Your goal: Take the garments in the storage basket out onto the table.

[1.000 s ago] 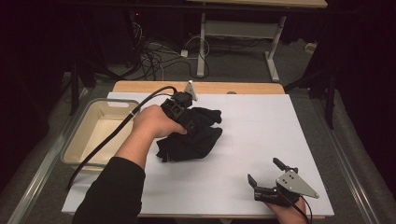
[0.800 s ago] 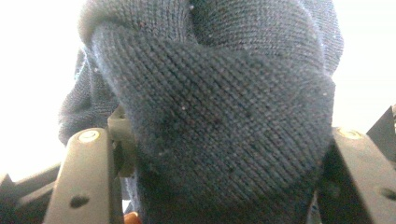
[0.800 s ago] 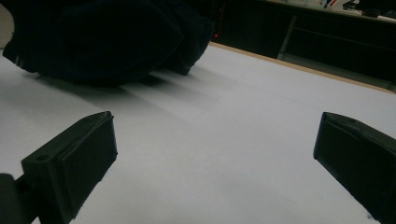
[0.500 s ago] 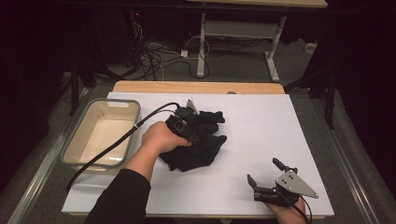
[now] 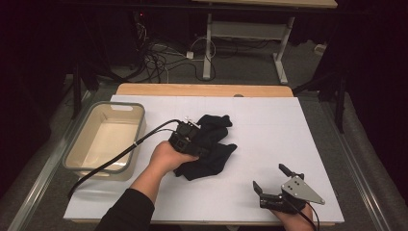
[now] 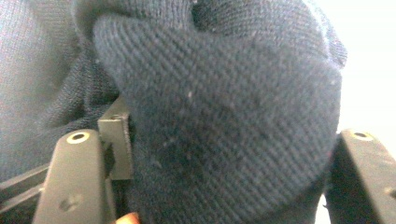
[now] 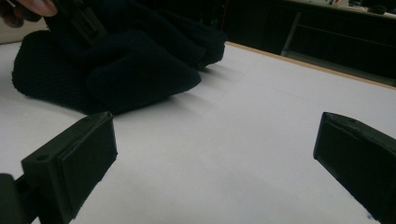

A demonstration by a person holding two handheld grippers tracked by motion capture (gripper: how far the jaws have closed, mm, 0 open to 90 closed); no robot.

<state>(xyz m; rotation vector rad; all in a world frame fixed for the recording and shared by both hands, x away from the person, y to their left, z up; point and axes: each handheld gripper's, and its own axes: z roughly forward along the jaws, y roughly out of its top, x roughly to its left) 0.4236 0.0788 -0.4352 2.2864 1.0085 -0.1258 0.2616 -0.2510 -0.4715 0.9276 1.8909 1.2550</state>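
Dark knit cloth [image 5: 209, 144], bunched in a heap, lies mid-desk on the white sheet [image 5: 269, 125], right of the tub [image 5: 107, 137] and apart from it. Left gripper [image 5: 192, 139] is pressed down into the heap's left side. In the left gripper view a thick fold of the knit [image 6: 224, 116] sits between the jaws; they have just been opening a little, and whether the pads press the fold now I cannot tell. Right gripper [image 5: 272, 185] rests near the desk's front right corner, well apart from the cloth, jaws spread wide with nothing between them; its own view looks across bare sheet [image 7: 243, 154] to the heap [image 7: 116, 60].

Step in hand, by my reading: the cloth is being set down or re-gripped on the desk, with the tub the likely goal. Next move calls for a firm close on one fold, then a lift high enough to clear the tub's rim. Risk: loose folds trailing or slipping out.
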